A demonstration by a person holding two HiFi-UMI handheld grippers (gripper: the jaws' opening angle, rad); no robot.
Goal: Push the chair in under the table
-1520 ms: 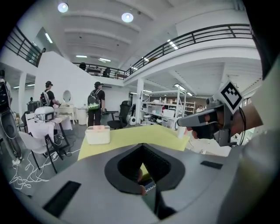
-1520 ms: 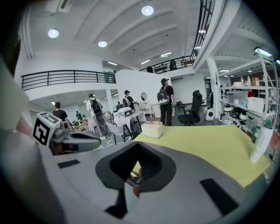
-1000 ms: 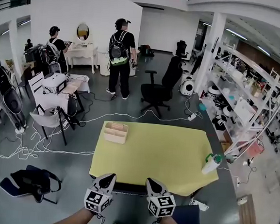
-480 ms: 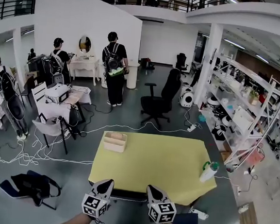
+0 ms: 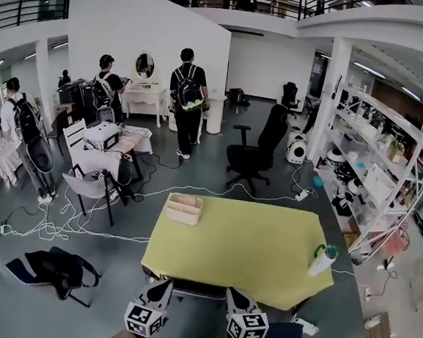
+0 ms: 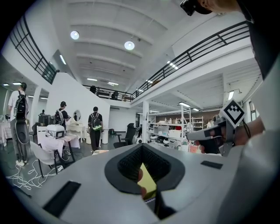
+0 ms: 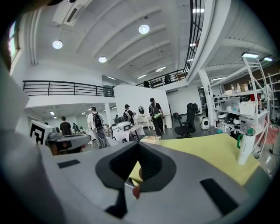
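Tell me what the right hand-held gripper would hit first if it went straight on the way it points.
Probably the chair's dark backrest right at its tip, then the yellow table at its near edge. Depth is unclear, so contact can't be confirmed.

Open lab hall: equipment racks (image 5: pixel 385 164), floor cables (image 5: pixel 53 224), mezzanine railing (image 5: pixel 23 7).

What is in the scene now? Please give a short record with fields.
Table: yellow top
Chair: back at the table's near edge, between the tongs
Left tongs: shut, empty, by the chair back
Right tongs: shut, empty, by the chair back
On table: wooden box, far left corner; spray bottle, right edge
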